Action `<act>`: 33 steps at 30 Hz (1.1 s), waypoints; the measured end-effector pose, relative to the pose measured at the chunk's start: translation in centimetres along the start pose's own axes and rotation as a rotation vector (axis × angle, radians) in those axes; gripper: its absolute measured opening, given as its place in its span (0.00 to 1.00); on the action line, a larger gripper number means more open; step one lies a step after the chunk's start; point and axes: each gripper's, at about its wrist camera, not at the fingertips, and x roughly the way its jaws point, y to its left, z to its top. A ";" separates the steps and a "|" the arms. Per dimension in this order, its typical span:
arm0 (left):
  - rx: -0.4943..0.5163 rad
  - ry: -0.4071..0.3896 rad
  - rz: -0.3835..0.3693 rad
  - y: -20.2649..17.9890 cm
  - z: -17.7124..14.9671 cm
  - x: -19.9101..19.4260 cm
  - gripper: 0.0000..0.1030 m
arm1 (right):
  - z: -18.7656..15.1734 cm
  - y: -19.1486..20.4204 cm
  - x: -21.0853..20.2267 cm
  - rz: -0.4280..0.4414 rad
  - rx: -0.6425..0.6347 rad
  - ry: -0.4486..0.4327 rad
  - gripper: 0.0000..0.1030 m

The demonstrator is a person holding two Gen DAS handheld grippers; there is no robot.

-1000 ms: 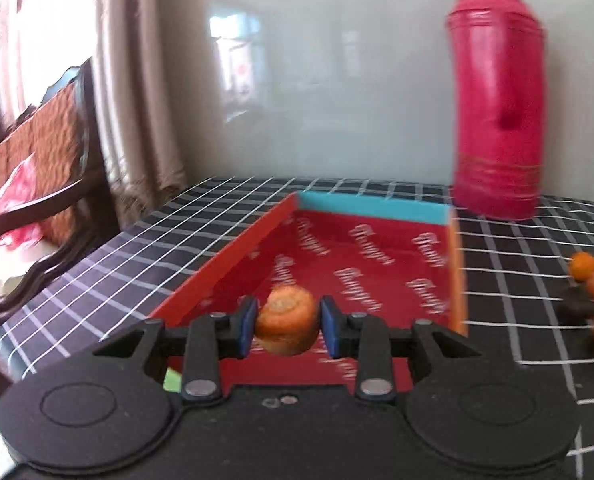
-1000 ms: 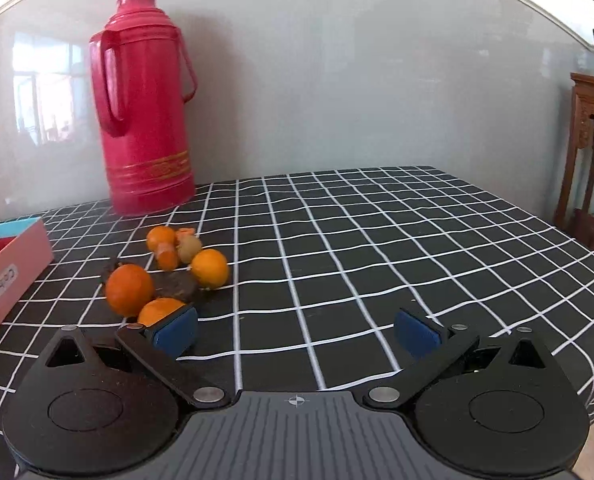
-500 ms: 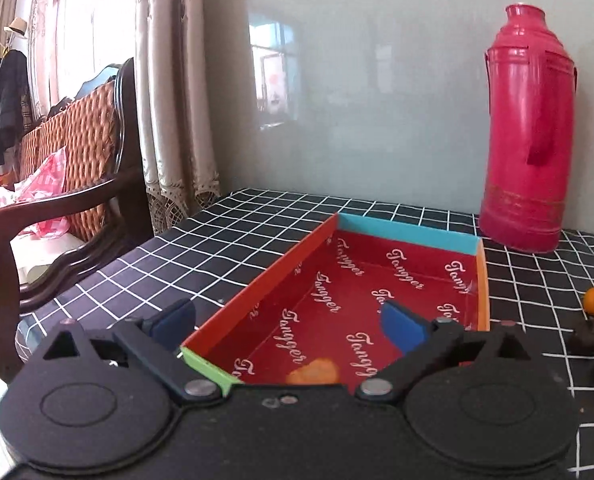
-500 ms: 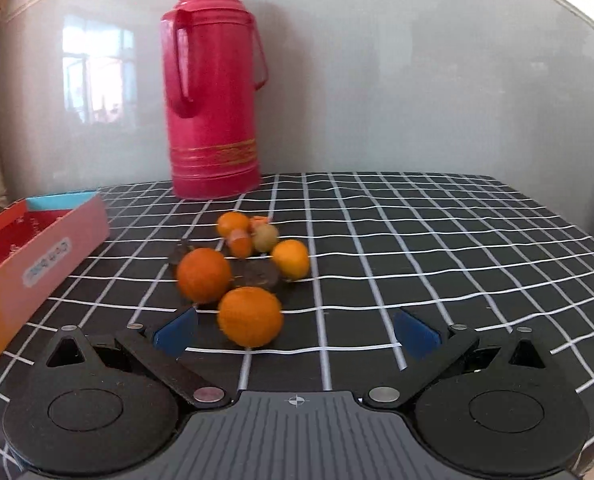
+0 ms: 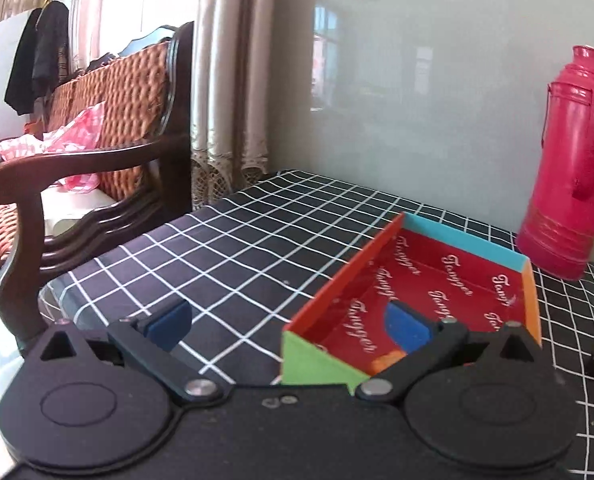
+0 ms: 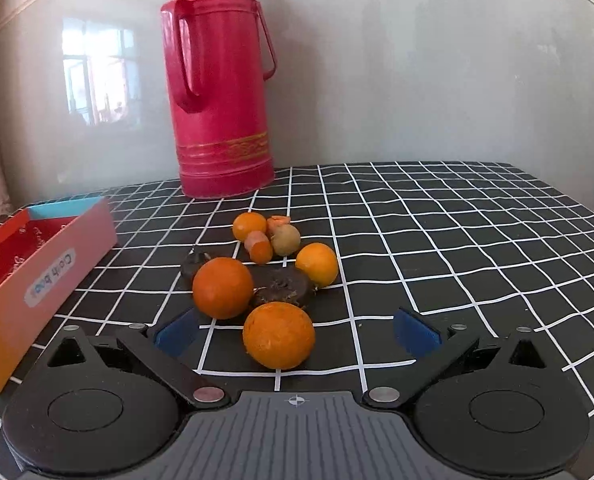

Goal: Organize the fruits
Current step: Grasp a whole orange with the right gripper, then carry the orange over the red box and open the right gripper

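Right wrist: round dimpled orange (image 6: 278, 335) (glossy) between gripper (image 6: 297, 330) pads.

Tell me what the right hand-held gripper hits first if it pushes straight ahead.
Most likely the nearest orange, lying between the open jaws of the right hand-held gripper; the dark fruit sits just behind it.

Four round oranges (image 6: 278, 335), one greenish-brown fruit (image 6: 285, 239), two small orange pieces (image 6: 259, 247), two dark fruits (image 6: 283, 288), one tray (image 6: 53, 268), one thermos (image 6: 221, 80).
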 end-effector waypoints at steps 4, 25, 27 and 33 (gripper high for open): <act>0.000 -0.002 0.024 1.0 -0.2 -0.2 0.94 | -0.3 0.5 0.2 0.005 -0.032 0.006 0.38; -0.128 0.079 0.093 5.6 -0.5 1.3 0.94 | 1.6 7.2 -3.3 0.359 -0.050 -0.126 0.38; -0.137 0.088 0.102 6.1 -0.6 1.4 0.94 | 1.9 9.6 -3.0 0.428 -0.093 -0.109 0.38; -0.162 0.084 0.123 7.6 -0.5 1.1 0.94 | 1.0 15.7 -2.7 0.518 -0.251 -0.076 0.38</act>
